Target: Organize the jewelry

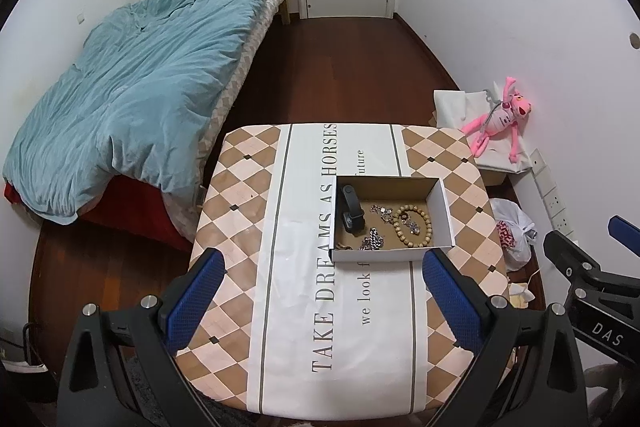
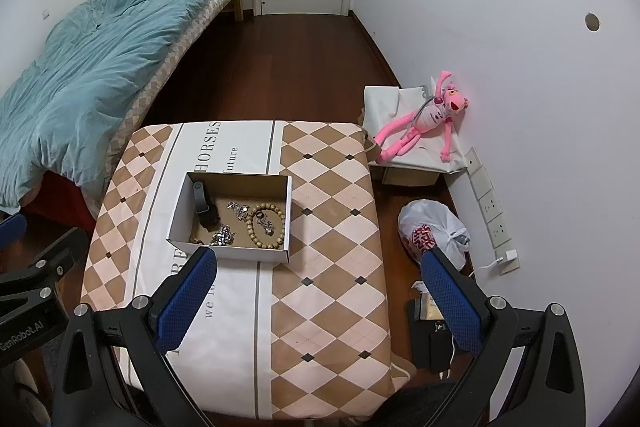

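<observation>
The jewelry all lies inside the open cardboard box [image 1: 436,211]: a wooden bead bracelet [image 1: 414,227] flat at the right side, a dark smart band [image 1: 352,211] leaning at the left wall, a silver chain [image 1: 372,241] bunched near the front wall, and a smaller sparkling piece [image 1: 382,213] in the middle. A small metal piece also rests inside the ring of beads; what it is I cannot tell. The box stands on the surface [image 1: 248,211], which is covered with a checkered cloth, and no jewelry lies on the cloth outside it. This fits two stages: the pieces are gathered in the box as the finished result, or they wait there to be sorted. The left gripper [image 1: 320,301] hangs above the near edge with its blue fingers wide apart and nothing between them; the right gripper [image 2: 320,301] is the same, spread and empty. If a piece must be handled, I think the chain needs a careful pinch from straight above, because it can slip or drag its neighbours, and the light box may slide.
</observation>
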A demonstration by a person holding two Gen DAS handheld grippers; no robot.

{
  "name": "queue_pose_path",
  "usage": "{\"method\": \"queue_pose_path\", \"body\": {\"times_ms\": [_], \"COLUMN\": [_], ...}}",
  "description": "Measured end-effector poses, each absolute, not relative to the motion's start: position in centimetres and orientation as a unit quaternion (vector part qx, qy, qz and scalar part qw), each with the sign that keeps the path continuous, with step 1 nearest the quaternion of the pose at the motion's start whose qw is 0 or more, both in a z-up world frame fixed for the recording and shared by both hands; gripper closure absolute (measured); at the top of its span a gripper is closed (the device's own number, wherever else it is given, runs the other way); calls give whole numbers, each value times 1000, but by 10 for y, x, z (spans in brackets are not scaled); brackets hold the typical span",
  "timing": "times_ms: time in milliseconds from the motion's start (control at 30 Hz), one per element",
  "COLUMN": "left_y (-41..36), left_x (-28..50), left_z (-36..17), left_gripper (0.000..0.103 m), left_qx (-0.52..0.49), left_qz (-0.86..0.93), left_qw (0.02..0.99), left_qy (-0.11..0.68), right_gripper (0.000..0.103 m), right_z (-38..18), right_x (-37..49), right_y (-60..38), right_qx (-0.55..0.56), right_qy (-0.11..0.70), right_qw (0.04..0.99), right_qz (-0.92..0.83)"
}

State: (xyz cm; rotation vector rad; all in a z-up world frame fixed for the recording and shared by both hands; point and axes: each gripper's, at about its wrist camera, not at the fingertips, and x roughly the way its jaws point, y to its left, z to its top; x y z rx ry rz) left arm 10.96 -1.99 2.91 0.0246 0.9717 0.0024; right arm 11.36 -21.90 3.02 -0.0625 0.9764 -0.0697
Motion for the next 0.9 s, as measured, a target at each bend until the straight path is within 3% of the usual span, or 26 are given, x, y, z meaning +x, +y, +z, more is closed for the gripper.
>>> {"method": "queue_pose_path", "body": {"times_ms": [900], "left_y": [-20], "left_x": [110], "left_z": [22], "left_gripper": [2], "left_qx": [7], "left_qz": [-5], "left_qw": [879], "left_qy": [477], "right_gripper": [0], "right_z": [31], "right_x": [114], "right_y": [-221], "right_qx": [-29], "right_qy": [470], "right_qw": [882], "right_qz": [-33]}}
